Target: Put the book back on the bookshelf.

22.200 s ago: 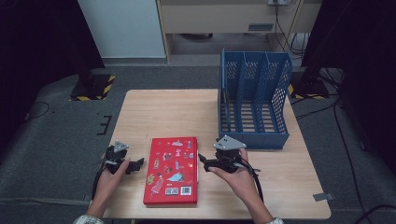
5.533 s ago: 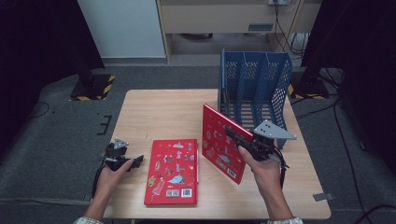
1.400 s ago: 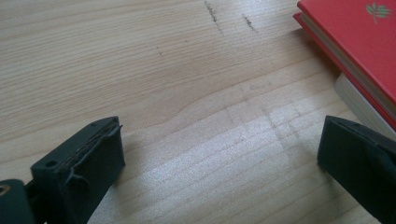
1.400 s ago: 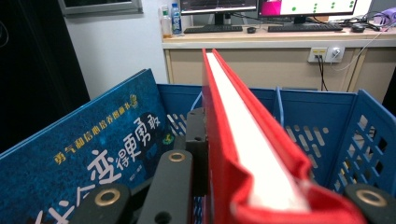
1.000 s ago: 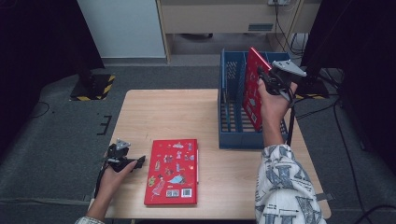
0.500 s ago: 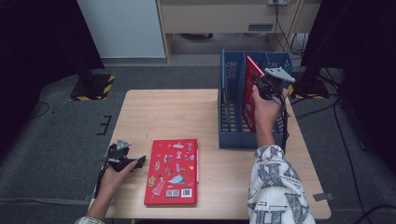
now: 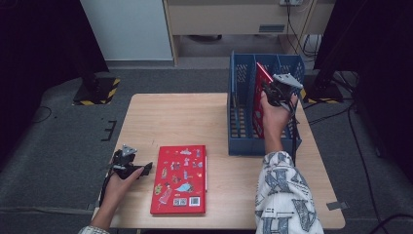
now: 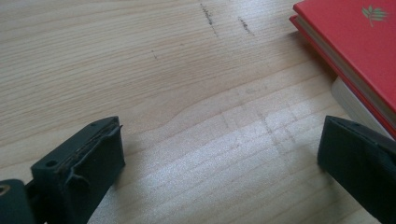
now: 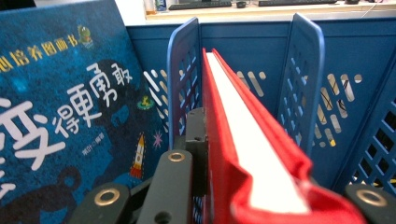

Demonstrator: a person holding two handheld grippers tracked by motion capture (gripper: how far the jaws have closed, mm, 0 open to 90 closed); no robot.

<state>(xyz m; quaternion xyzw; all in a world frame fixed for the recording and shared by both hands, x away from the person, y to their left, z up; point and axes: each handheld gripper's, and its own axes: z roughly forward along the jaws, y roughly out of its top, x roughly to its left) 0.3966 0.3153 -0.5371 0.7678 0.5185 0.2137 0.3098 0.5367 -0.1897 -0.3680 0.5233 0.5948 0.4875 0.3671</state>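
Observation:
A red book (image 7: pixel 259 92) stands upright in the middle compartment of the blue file rack (image 7: pixel 241 146), and my right gripper (image 7: pixel 272 90) is shut on its near edge. In the right gripper view the book's white page block (image 9: pixel 243 140) runs between two blue dividers (image 9: pixel 299 70), pinched by my right gripper (image 9: pixel 261 186). A second red book (image 7: pixel 179 178) lies flat near the table's front edge. My left gripper (image 7: pixel 146 167) rests just left of it, open; in the left gripper view nothing but bare wood lies between the jaws of the left gripper (image 8: pixel 219 158), with that book's corner (image 8: pixel 355 51) at the right.
A blue picture book (image 9: pixel 70 116) stands left of the rack's left divider in the right gripper view. The wooden table (image 7: pixel 185 117) has bare room left of the rack. Dark floor, cables and stand feet surround the table.
My right hand has lowered the upright red book deeper into the rack. The left hand and the flat red book have stayed put.

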